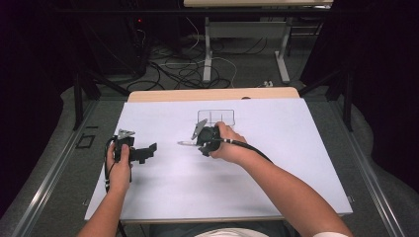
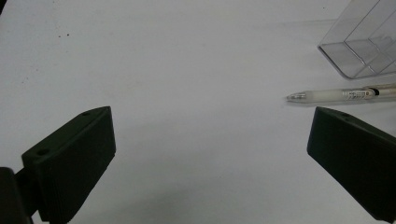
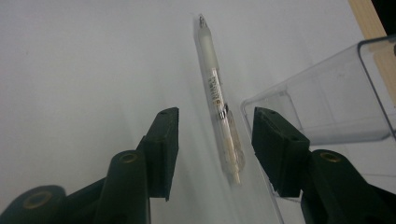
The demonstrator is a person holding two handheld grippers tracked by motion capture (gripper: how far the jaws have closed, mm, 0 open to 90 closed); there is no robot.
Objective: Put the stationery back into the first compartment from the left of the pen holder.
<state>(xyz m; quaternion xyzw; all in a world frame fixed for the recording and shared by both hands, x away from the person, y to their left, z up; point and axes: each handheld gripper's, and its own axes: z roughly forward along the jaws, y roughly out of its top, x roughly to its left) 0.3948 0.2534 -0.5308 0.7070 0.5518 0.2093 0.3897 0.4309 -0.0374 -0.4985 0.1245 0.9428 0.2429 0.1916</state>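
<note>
Right gripper straddles pen (label print unreadable).

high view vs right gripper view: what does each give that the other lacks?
High view alone: both hands, the left gripper apart at the left, and the floor cables beyond the table. Right gripper view alone: the right gripper with jaws straddling the pen's rear end, gaps on both sides, no pad contact. Shared: the pen, the clear box beside it, the white table surface.

A white-topped table with a wooden far edge fills mid-frame; a clear pen lies flat at centre, a transparent plastic box standing just above it
</note>
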